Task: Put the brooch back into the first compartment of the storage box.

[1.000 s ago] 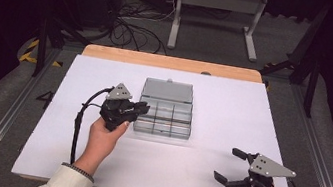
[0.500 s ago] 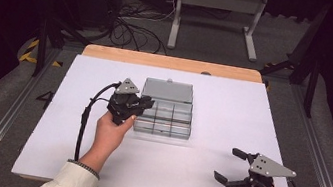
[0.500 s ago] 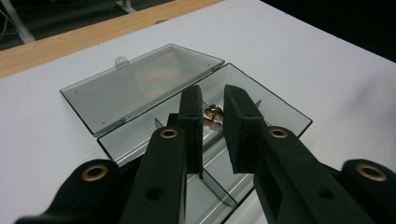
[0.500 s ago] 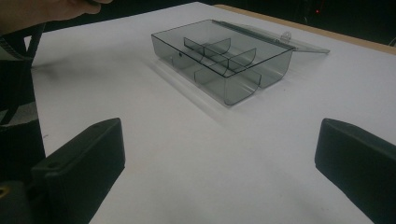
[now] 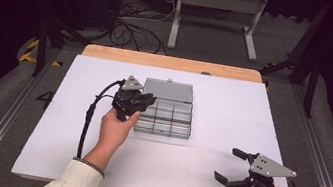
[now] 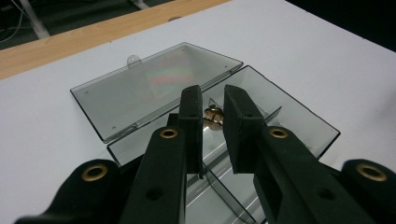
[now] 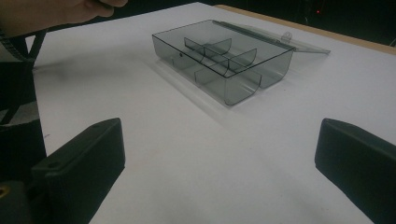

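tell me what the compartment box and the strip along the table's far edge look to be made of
Compartment box: looks like smoky, see-through hard plastic with a glossy finish; the table shows through its walls and its open lid catches a rainbow sheen. Strip along the far edge: looks like bare light wood, matte tan, though its grain is too faint to confirm.

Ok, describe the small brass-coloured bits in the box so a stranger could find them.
On the white table lies a clear grey compartment box, its lid folded flat behind. The left tongs hang over one compartment; there lie the brass-coloured bits, the box's one warm, shiny spot.
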Motion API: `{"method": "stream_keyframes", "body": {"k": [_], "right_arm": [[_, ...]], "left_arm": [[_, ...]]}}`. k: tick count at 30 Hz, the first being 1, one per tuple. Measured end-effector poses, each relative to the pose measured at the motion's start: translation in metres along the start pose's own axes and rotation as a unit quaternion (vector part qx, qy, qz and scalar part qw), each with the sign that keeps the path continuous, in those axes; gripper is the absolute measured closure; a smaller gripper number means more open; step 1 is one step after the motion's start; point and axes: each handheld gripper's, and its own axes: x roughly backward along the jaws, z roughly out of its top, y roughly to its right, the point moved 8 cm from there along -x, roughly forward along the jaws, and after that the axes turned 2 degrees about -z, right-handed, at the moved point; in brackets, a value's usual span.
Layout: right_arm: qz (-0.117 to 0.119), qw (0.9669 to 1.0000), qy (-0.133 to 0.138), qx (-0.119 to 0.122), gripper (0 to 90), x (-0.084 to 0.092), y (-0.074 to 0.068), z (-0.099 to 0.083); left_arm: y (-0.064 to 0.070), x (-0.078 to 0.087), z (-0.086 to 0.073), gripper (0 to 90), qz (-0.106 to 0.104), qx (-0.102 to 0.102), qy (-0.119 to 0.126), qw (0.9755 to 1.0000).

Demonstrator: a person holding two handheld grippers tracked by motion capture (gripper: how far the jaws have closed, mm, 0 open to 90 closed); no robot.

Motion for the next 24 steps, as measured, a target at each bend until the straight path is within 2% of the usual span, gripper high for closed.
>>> {"method": "stream_keyframes", "body": {"k": [4, 10, 16, 19, 23, 24], "right_arm": [[0.000, 1.0000, 0.001, 0.000, 2.4, 0.000, 0.000, 0.000], [-0.001, 1.0000, 0.000, 0.000, 2.3, 0.000, 0.000, 0.000], [-0.001, 1.0000, -0.001, -0.001, 2.4, 0.001, 0.000, 0.000], [-0.001, 1.0000, 0.000, -0.001, 2.4, 0.001, 0.000, 0.000], [0.000, 1.0000, 0.000, -0.002, 2.3, 0.001, 0.000, 0.000], [0.001, 1.0000, 0.000, -0.001, 2.3, 0.001, 0.001, -0.001]], "left_arm": [[-0.003, -0.002, -0.001, 78.0, 0.004, -0.001, -0.003, 1.0000], [-0.012, -0.006, -0.008, 77.9, 0.025, -0.026, -0.021, 0.9991], [-0.017, -0.011, -0.012, 77.8, 0.022, -0.022, -0.032, 0.9990], [-0.021, -0.016, -0.015, 77.8, 0.010, 0.000, -0.042, 0.9991], [-0.025, -0.020, -0.019, 77.8, 0.006, 0.013, -0.053, 0.9985], [-0.024, -0.022, -0.020, 77.7, 0.000, 0.023, -0.057, 0.9981]]}}
